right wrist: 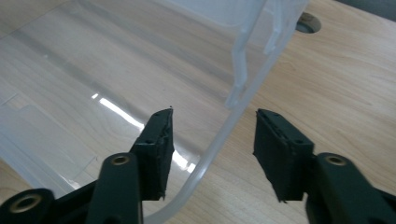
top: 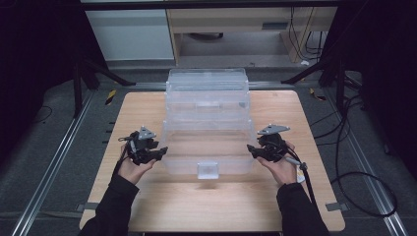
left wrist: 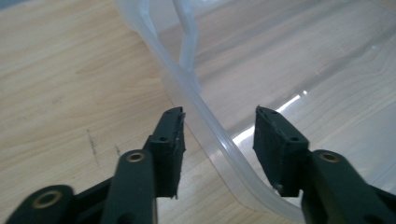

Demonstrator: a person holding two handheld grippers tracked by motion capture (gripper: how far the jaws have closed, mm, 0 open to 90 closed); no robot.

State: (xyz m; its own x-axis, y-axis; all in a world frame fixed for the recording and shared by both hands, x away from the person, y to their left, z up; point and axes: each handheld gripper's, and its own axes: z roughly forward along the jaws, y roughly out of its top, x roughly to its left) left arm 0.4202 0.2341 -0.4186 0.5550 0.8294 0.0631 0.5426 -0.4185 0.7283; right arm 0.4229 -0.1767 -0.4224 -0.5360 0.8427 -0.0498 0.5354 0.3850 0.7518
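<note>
High view, scene: a clear plastic drawer unit (top: 207, 105) stands in the middle of a wooden table (top: 147, 196), its lowest drawer (top: 209, 156) pulled out toward the bottom of the frame
High view, drawer: transparent, with a small square handle tab on its front wall at lower centre; the wood grain shows through its floor
High view, left gripper (top: 161, 151): held in the person's left hand (top: 132, 169) at lower left of centre, tips right at the drawer's left side wall
High view, right gripper (top: 252, 150): held in the person's right hand (top: 282, 168) at lower right of centre, tips right at the drawer's right side wall; a cable trails from it toward the lower right
Left gripper view, jaws: the left gripper (left wrist: 218, 128) stands about half open, one black jaw at lower left over bare table, the other at lower right over the drawer's floor
Left gripper view, drawer rim: the curved rim (left wrist: 219, 140) of the drawer runs from top centre down between the jaws; neither pad presses on it, a gap shows on both sides
Right gripper view, jaws: the right gripper (right wrist: 214, 126) also stands about half open, left jaw over the drawer's floor, right jaw over the table
Right gripper view, drawer rim: the rim (right wrist: 215, 149) passes between the jaws, clear of both pads
Grip: neither gripper has hold of anything
</note>
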